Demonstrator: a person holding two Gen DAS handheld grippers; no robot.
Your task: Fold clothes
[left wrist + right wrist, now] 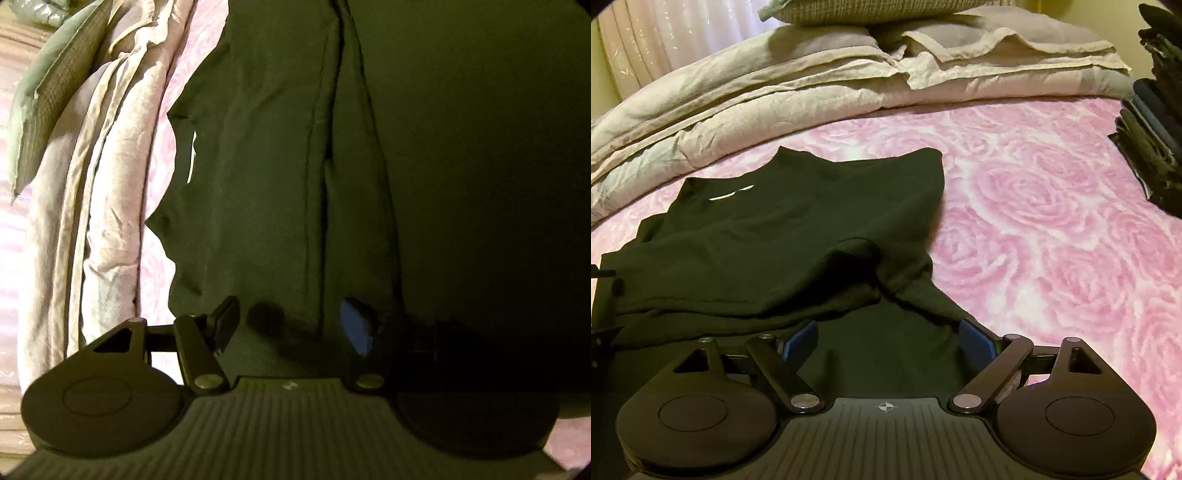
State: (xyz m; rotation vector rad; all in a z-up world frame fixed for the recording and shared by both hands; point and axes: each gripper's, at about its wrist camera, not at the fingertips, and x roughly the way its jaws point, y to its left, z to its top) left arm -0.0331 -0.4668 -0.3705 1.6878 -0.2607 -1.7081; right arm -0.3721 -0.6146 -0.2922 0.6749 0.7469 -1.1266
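**Q:** What lies in front of you, starting with the biggest thing?

**A:** A bed covered by a pink sheet point(1052, 221) printed with large roses. Across its far side runs a folded beige blanket point(812, 85), layered in several thick folds, and a greenish checked pillow point(871, 11) rests on top of it. At the far right edge of the bed I see a stack of dark folded clothes point(1156, 122).

**Q:** Where is the garment being folded?

**A:** A black shirt point(798, 229) lies on the pink sheet, near me and left of the middle. It is partly folded, with layers doubled over each other and long creases running away from me. A small white mark sits near its far edge. Its near edge reaches right up to both of my tools.

**Q:** What are your fingers doing?

**A:** My right gripper point(888, 339) has its jaws spread wide, with black fabric lying between the blue pads; the pads do not press on it. My left gripper point(291, 325) points down onto the shirt with its jaws about half apart. Dark cloth lies between and beneath them, and the pads are not closed on it. That view is dim, so I cannot tell whether the tips touch the fabric.
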